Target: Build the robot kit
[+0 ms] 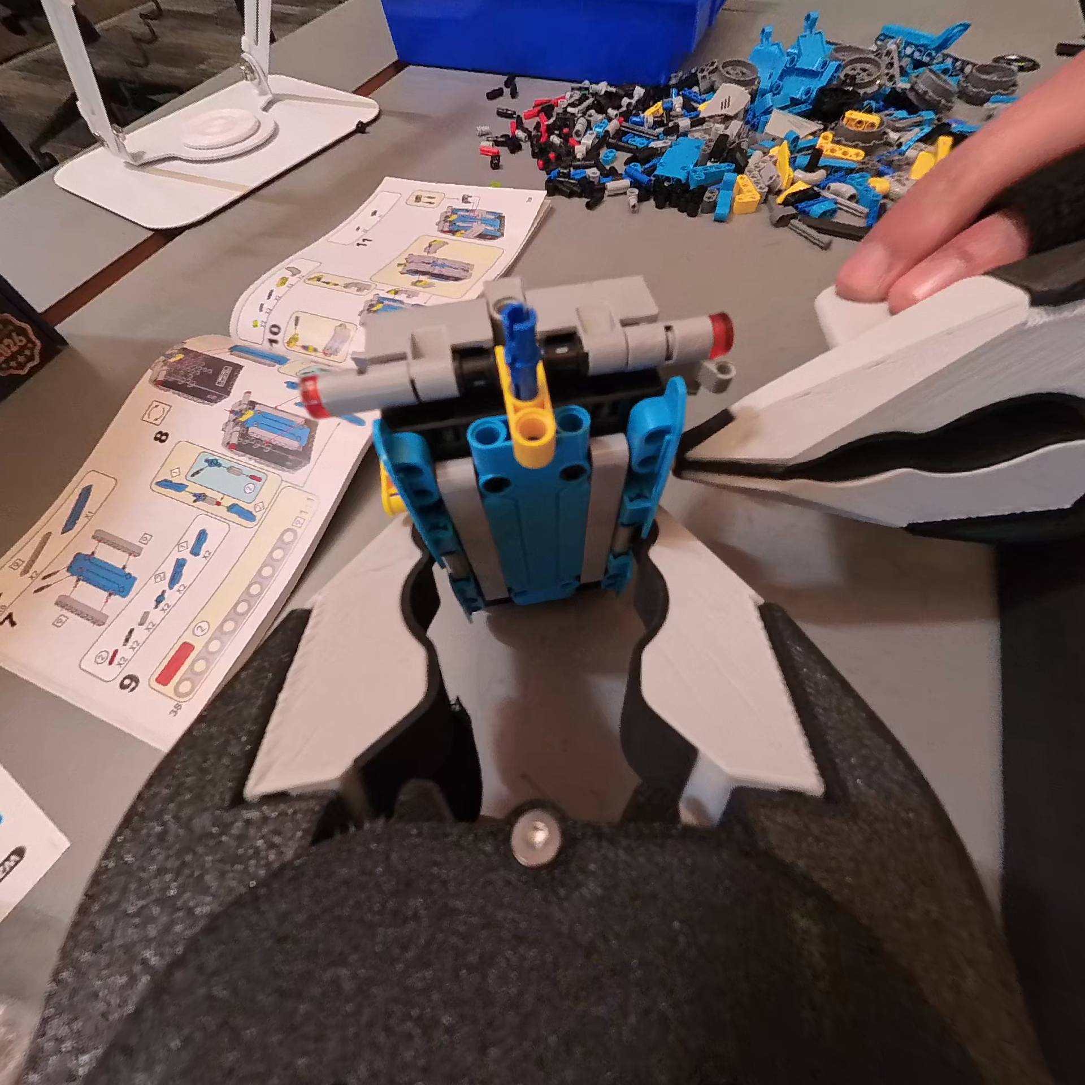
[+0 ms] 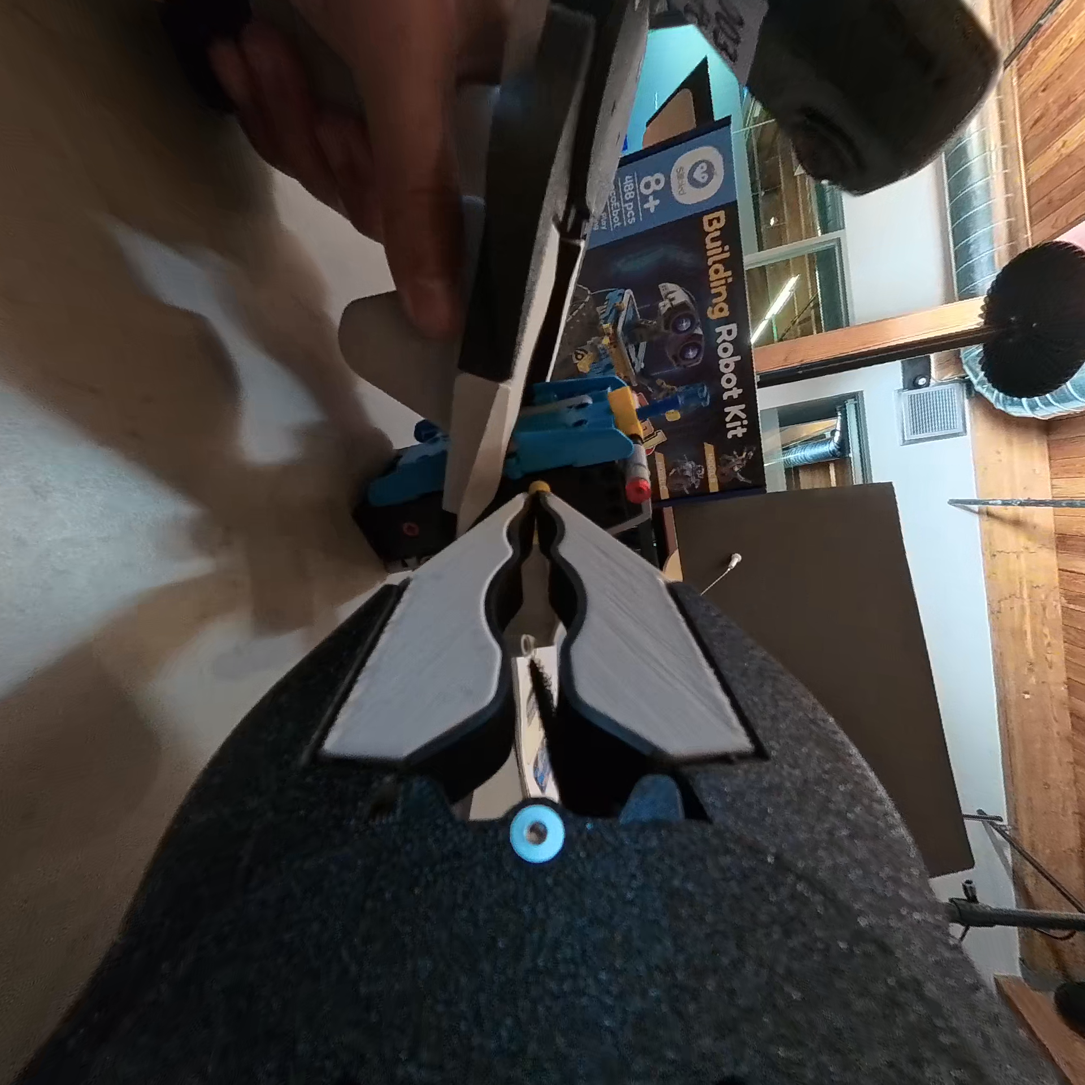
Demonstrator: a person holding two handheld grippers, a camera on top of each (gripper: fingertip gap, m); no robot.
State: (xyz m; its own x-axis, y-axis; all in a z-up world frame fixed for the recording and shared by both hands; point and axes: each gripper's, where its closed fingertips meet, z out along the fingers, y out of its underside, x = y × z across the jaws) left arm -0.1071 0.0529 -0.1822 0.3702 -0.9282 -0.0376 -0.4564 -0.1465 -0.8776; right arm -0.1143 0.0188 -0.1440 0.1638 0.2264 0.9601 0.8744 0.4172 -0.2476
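Observation:
My left gripper [image 1: 531, 540] is shut on a brick assembly [image 1: 531, 505] of blue, grey and black parts. It holds the assembly upright above the grey table [image 1: 734, 276]. A grey bar with red ends [image 1: 516, 358] crosses the top, with a yellow piece and a blue pin [image 1: 519, 346] in the middle. My right gripper [image 1: 681, 467], held by a hand [image 1: 951, 223], comes in from the right and its tips touch the assembly's right side. In the right wrist view the right gripper [image 2: 537, 499] is shut on a small yellow piece [image 2: 537, 487] against the assembly [image 2: 563, 434].
An open instruction booklet [image 1: 176, 499] lies to the left. A pile of loose bricks [image 1: 763, 135] and a blue bin [image 1: 546, 35] are at the back, and a white stand [image 1: 217, 135] at the back left. The kit's box [image 2: 693, 329] stands behind the assembly. Left tips to right tips: about 5 cm.

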